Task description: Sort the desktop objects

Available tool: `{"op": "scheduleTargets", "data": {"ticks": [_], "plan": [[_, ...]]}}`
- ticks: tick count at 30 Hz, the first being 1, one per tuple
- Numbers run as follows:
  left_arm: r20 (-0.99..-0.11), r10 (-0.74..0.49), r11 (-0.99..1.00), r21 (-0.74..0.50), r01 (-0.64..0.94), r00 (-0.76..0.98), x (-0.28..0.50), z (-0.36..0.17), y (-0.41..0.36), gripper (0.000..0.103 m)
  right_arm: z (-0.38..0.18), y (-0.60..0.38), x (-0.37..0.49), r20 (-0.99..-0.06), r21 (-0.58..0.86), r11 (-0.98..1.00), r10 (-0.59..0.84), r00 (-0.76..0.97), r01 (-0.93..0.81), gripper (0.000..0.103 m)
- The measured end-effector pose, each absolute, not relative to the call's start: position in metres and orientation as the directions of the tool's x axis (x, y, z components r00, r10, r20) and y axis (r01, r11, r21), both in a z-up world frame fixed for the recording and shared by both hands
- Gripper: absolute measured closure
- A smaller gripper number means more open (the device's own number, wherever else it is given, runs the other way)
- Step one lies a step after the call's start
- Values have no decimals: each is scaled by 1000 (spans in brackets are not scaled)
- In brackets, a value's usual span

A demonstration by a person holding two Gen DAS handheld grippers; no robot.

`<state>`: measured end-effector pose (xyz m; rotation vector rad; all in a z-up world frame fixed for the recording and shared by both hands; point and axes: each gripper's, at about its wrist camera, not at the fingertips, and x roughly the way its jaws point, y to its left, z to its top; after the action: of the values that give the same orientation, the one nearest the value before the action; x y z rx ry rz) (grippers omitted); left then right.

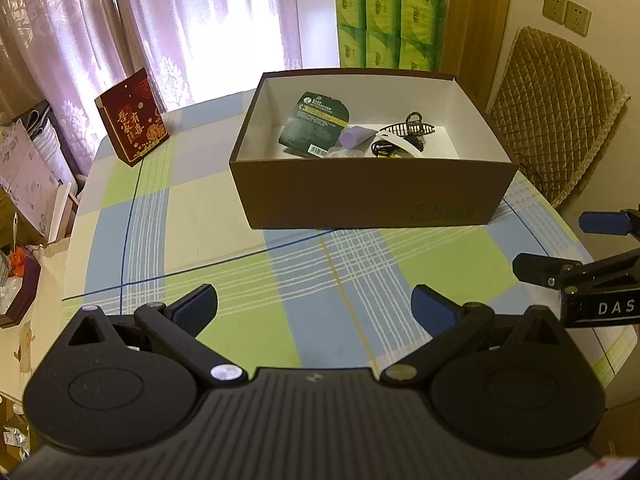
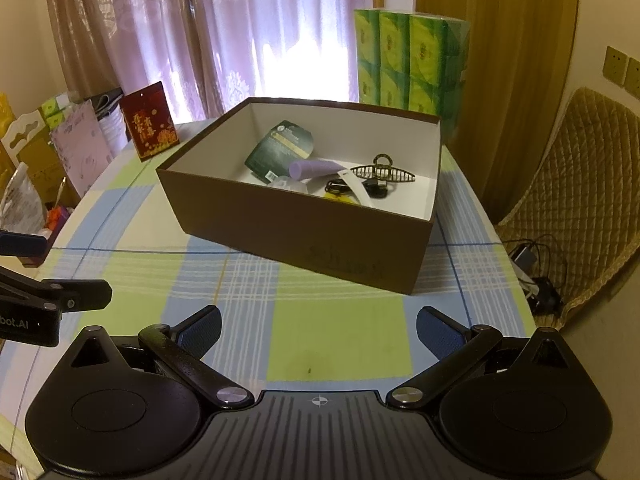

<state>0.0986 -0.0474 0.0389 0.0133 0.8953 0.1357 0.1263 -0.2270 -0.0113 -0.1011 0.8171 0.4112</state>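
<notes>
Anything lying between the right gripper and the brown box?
No. Between the right gripper and the brown box only bare checked tablecloth shows, in the right wrist view.

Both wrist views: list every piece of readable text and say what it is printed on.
"DAS": on the right tool body, cut off by the frame edge.
"bot.AI": on the left tool body, start cut off.
Gold Chinese characters on the red box: too blurred to read.
Dark green packet in the brown box: print and barcode too small.
Brown box front marking: too faint.
</notes>
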Motion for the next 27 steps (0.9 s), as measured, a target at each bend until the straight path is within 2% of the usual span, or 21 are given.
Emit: {"op": "scheduleTargets", "data": {"ticks": [27], "plan": [[-802,135,990,92,-103,582,112,22,-49,1,-26,-218,138,-753,49,906,309,580,-420,2]]}}
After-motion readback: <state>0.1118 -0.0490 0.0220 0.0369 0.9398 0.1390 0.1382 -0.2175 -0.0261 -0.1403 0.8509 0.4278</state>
